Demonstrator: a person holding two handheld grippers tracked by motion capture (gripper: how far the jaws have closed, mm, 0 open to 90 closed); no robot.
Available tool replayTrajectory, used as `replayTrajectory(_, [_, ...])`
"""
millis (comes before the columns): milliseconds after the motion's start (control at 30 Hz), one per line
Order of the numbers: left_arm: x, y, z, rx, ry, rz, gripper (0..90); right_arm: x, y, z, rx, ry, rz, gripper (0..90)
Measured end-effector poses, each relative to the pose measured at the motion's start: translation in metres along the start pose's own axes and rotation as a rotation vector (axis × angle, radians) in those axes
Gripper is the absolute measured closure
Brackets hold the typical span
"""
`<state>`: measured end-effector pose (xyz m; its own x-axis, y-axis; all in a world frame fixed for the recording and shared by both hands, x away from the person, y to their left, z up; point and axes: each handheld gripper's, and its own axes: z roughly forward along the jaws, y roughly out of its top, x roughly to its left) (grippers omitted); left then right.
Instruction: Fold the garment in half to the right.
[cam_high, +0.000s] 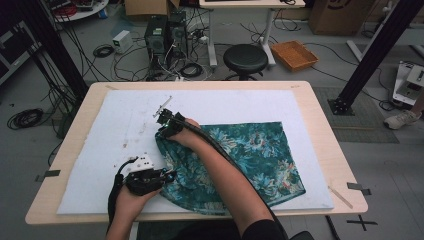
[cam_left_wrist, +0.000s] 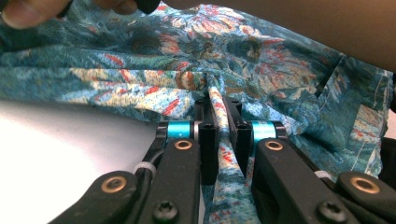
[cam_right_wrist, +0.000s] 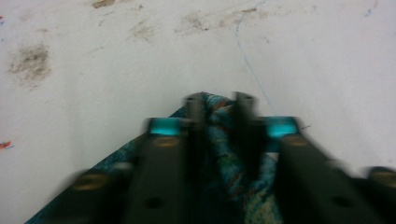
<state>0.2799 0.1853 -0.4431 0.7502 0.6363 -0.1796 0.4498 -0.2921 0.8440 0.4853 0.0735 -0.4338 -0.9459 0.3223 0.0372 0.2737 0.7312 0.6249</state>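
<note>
A teal floral cloth (cam_high: 240, 160) lay partly spread on a white mat (cam_high: 115, 130) over the wooden surface (cam_high: 320, 110), filling the lower centre and right of the high view. Both jaws were pinching it along its left edge, so the step in hand looked like spreading or straightening that edge.

The left hand-held gripper (cam_high: 169, 176) sat at the lower left of the high view, level with the mat, its jaws closed on a pinched ridge of the cloth (cam_left_wrist: 219, 116); its own view showed the fabric squeezed between the two pads. The right forearm reached diagonally from the bottom centre up to the cloth's upper left corner, where the right hand-held gripper (cam_high: 164, 119) pointed down and away. Its own blurred view showed its jaws clamped on a bunched corner of fabric (cam_right_wrist: 219, 116) against the stained mat.

To do this well, both grips probably needed to stay firm while the two hands drew apart evenly, low over the mat, so the edge pulled taut without slipping or dragging new creases.
</note>
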Motion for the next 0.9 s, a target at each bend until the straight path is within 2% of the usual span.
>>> replayTrajectory(133, [-0.001,0.002,-0.003,-0.012,-0.003,0.006,85.5,0.001,0.003,-0.008,-0.024,-0.002,-0.021,86.8])
replayTrajectory(200, [-0.002,0.004,-0.004,-0.022,-0.013,0.007,85.5,0.001,0.005,-0.019,-0.065,0.014,-0.005,86.9])
replayTrajectory(333, [-0.012,0.017,-0.003,-0.034,-0.042,0.041,85.5,-0.003,0.003,-0.049,-0.135,0.031,0.004,86.9])
replayTrajectory(467, [-0.025,0.036,-0.001,-0.056,-0.076,0.086,85.5,-0.011,-0.007,-0.084,-0.186,0.027,0.009,86.9])
replayTrajectory(533, [-0.031,0.047,0.001,-0.069,-0.1,0.096,85.5,-0.015,-0.013,-0.102,-0.203,0.015,0.006,86.9])
replayTrajectory(667, [-0.043,0.074,0.011,-0.052,-0.138,0.146,85.4,-0.023,-0.025,-0.134,-0.235,-0.017,0.013,86.9])
replayTrajectory(700, [-0.043,0.074,0.011,-0.052,-0.138,0.146,85.4,-0.025,-0.028,-0.141,-0.242,-0.023,0.014,86.8])
replayTrajectory(733, [-0.05,0.087,0.017,-0.043,-0.15,0.174,85.4,-0.028,-0.032,-0.148,-0.252,-0.027,0.014,86.8])
replayTrajectory(900, [-0.065,0.113,0.035,-0.021,-0.166,0.221,85.4,-0.039,-0.05,-0.175,-0.278,-0.063,0.037,86.8])
